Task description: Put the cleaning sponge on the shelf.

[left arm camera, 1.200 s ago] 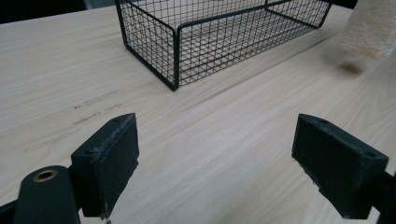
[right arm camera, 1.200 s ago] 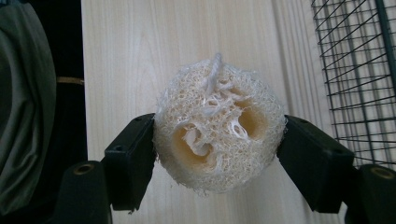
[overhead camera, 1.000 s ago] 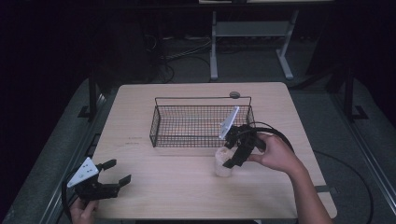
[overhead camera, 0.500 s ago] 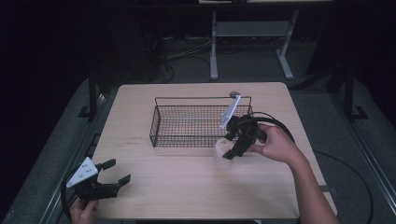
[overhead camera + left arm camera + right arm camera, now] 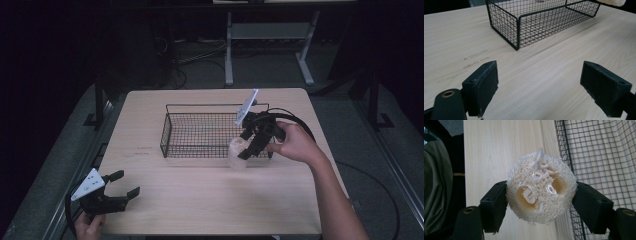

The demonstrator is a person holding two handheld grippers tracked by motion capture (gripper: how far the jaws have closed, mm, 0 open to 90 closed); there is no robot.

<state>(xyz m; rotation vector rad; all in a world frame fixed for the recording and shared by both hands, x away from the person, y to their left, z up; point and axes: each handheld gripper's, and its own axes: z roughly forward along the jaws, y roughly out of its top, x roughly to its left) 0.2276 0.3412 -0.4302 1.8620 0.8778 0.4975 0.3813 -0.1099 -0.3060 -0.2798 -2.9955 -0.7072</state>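
A cream loofah sponge (image 5: 540, 190) is clamped end-on between the two black jaws of my right gripper (image 5: 541, 202). In the high view that loofah (image 5: 239, 152) hangs above the table at the front right corner of the black wire basket (image 5: 172, 131), with the right gripper (image 5: 250, 146) shut on it and a hand behind. My left gripper (image 5: 125, 184) rests near the table's front left corner, jaws wide apart and nothing between them. Its own view looks past the jaws to the basket (image 5: 519, 25) across bare wood.
The wire basket (image 5: 599, 150) looks bare inside. Light wooden table (image 5: 210, 200) with open room in front of the basket. A black cable (image 5: 300, 125) loops behind the right hand. Dark floor and a white desk frame (image 5: 270, 35) lie beyond the far edge.
My right gripper has lifted the loofah off the table and carried it back toward the basket's front right corner. The left gripper has stayed put.
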